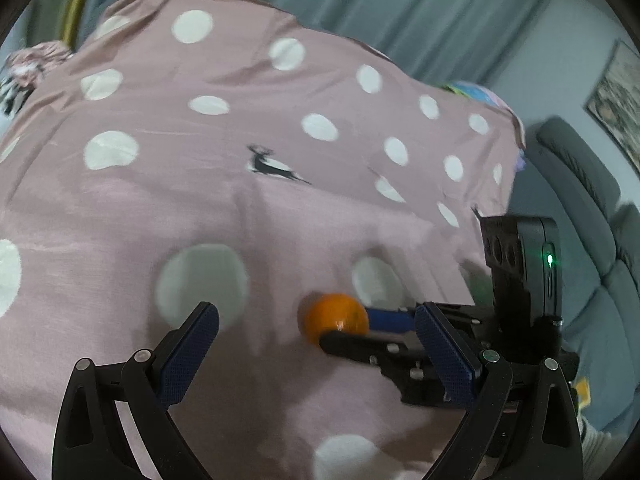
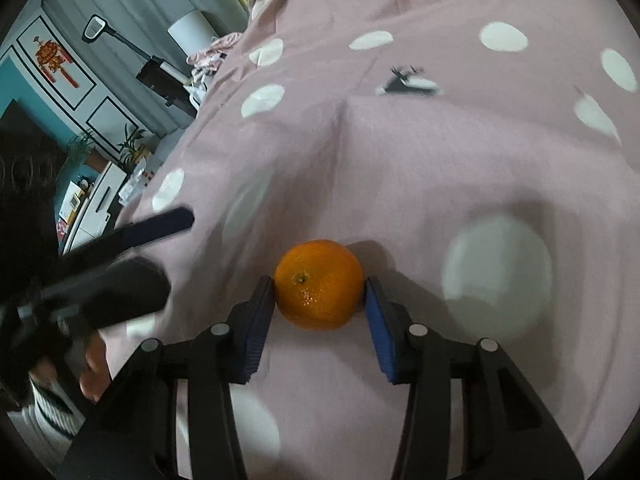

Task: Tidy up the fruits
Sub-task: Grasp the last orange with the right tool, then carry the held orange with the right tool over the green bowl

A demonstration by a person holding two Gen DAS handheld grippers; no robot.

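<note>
Orange point(image 2: 319, 284) fruit, small and round like a mandarin, sits on a pink cloth point(image 2: 400, 152) with white dots and a little deer print, stem end facing up toward the camera. The cloth drapes over something, possibly a bed or a covered surface; what lies beneath is hidden.

The right gripper point(image 2: 319, 296) straddles the orange at its widest part, one blue pad at each side. Both pads appear to touch the peel, so it reads as closed on the fruit, though how firmly it presses is hard to tell. The orange rests on the cloth, not lifted.

The left gripper point(image 1: 316, 316) hangs open and empty, well to the side of the orange, with only cloth between its fingers.

As a guess, the orange is light and fairly firm, but the peel gives under pressure and bruises if squeezed hard. Its round, slightly waxy skin could roll or slip out of flat pads. Holding it across the middle, as now, seems the safest place, with modest pressure. The soft cloth underneath may sag or drag as the fruit comes up.
</note>
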